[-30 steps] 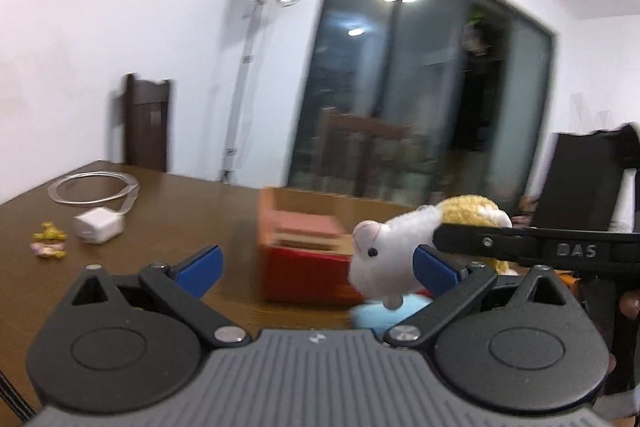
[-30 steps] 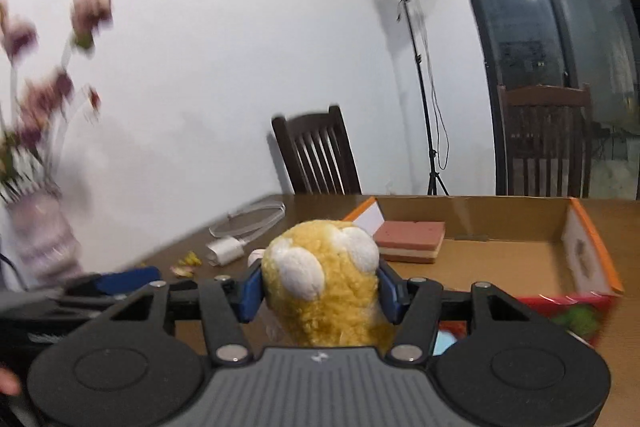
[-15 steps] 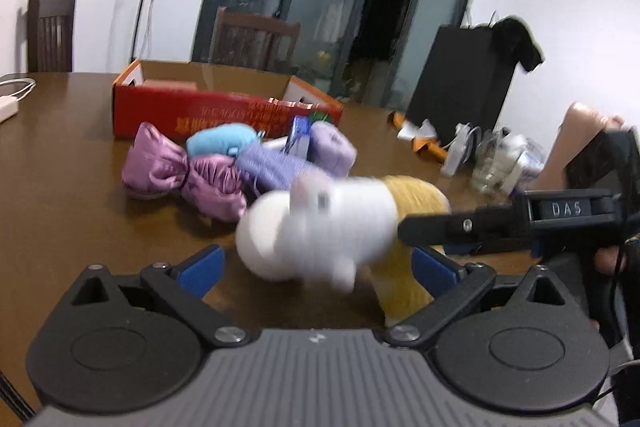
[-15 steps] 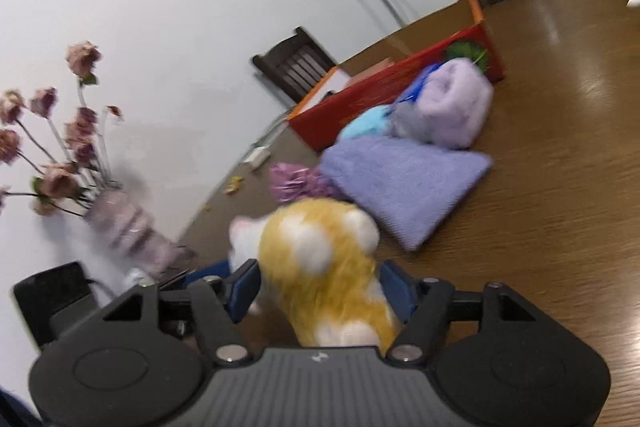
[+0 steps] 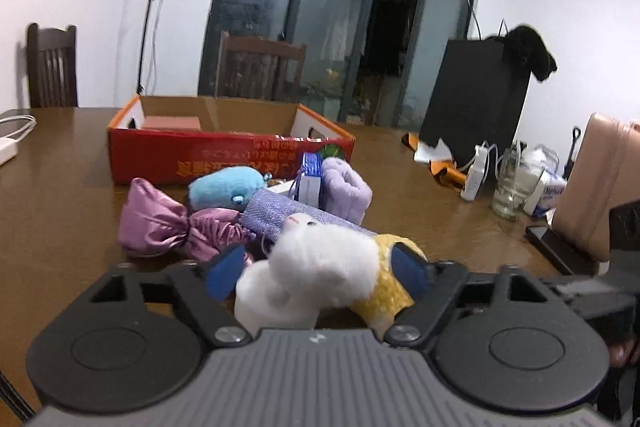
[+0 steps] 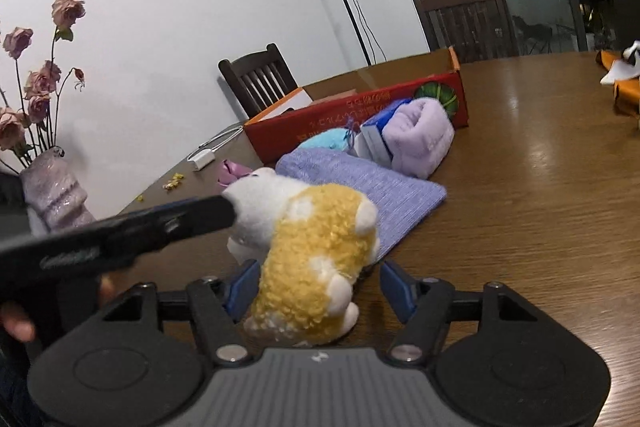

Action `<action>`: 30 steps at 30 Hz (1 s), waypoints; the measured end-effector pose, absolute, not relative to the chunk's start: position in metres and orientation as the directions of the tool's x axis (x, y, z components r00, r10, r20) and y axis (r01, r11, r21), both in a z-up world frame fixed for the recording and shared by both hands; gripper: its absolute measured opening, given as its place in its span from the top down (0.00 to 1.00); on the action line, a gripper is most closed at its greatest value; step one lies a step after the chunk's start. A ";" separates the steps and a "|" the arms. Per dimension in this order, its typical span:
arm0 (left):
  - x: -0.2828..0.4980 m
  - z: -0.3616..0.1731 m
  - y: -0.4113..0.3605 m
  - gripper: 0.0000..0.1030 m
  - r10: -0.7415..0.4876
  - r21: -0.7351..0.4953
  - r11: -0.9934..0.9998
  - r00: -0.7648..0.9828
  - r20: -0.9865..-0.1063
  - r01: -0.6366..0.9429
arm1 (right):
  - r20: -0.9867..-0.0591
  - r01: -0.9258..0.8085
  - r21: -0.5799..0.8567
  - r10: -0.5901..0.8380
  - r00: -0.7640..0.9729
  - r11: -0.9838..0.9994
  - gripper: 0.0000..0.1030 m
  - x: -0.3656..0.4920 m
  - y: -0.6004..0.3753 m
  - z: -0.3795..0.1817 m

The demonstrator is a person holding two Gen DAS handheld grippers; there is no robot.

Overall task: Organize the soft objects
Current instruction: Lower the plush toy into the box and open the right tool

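Before the box (image 5: 224,163), most soft things remain out; both tongs half-wide, closing around the plush (image 5: 320,267).

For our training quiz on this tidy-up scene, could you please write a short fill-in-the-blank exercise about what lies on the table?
1. The plush toy between the left claw fingers has a white head and a ____ body.
2. The cardboard box has ____ outer walls.
3. The blue plush lies in front of the box, beside a shiny ____ bow.
4. The vase holds dried ____.

Missing words: yellow; red; purple; roses
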State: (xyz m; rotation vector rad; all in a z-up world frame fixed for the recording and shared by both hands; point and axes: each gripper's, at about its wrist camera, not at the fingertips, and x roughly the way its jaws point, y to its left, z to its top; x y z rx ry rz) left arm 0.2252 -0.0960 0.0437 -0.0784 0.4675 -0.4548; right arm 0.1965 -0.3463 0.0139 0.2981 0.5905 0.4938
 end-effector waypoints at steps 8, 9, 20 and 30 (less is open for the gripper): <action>0.252 0.052 -0.111 0.50 -0.487 -0.152 0.868 0.751 -0.447 0.472 | -0.407 -0.364 0.476 0.568 0.716 0.800 0.56 0.208 -0.357 0.013; 0.254 0.055 -0.111 0.50 -0.492 -0.157 0.866 0.753 -0.437 0.475 | -0.388 -0.370 0.486 0.574 0.721 0.792 0.56 0.210 -0.361 0.016; 0.411 0.131 -0.117 0.51 -0.529 -0.228 0.848 0.782 -0.330 0.478 | -0.333 -0.430 0.351 0.540 0.773 0.832 0.57 0.358 -0.378 0.108; 0.650 0.078 -0.133 0.49 -0.406 -0.356 0.909 0.647 -0.645 0.215 | -0.623 -0.310 0.238 0.389 0.678 0.921 0.58 0.604 -0.344 0.090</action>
